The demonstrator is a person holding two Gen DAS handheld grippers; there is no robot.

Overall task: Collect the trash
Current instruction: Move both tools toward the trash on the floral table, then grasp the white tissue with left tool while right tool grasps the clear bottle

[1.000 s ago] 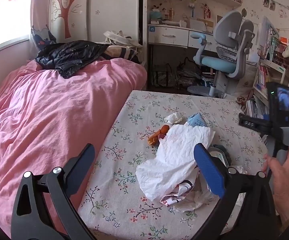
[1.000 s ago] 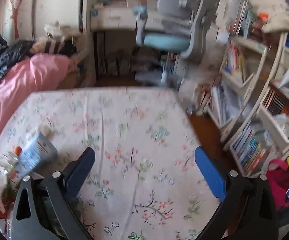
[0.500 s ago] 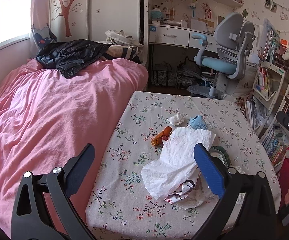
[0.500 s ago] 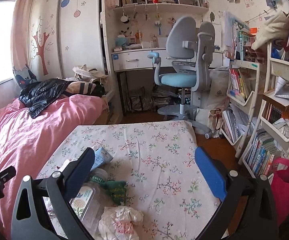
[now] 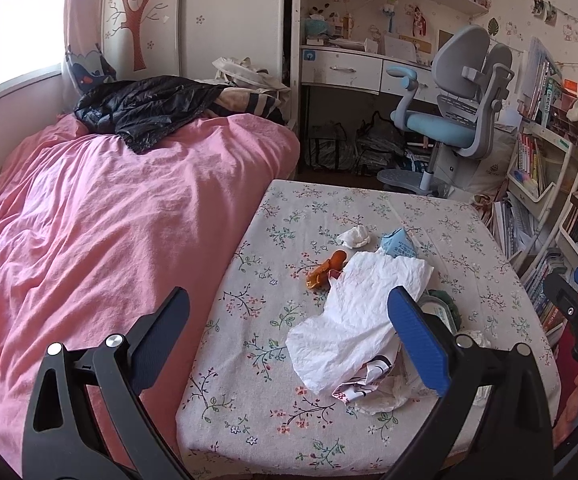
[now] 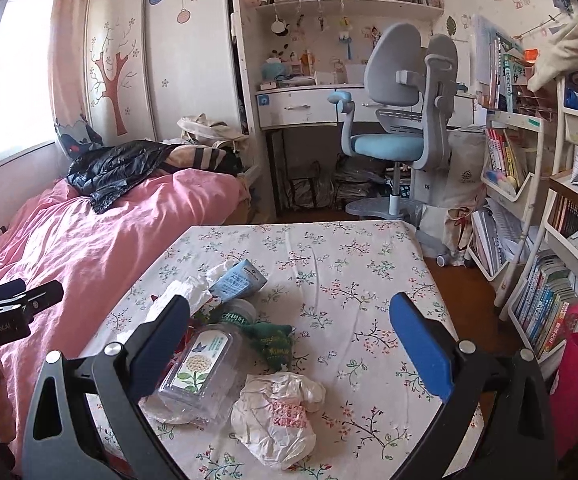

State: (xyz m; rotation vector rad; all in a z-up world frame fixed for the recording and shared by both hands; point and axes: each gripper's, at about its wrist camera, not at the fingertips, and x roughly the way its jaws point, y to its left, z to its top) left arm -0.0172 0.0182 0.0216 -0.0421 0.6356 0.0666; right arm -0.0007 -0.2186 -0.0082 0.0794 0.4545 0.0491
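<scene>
Both claws hang wide open and empty above the near edge of the counter [image 6: 349, 264], set to choose a first piece. The trash sits heaped together: white paper [image 5: 361, 320], plastic bottle [image 6: 201, 364], crumpled bag [image 6: 277, 416], blue carton [image 6: 237, 280].

crumpled white paper [image 5: 363, 320], clear bottle [image 6: 205, 368], blue carton [image 6: 239, 280] heaped on floral table [image 6: 349, 264].

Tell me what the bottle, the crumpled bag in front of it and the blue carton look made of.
Bottle: clear glossy plastic, see-through walls under a paper-like label. Crumpled bag: thin whitish plastic film, probably, translucent with soft creases. Blue carton: matte printed paperboard, apparently, with folded edges.
</scene>
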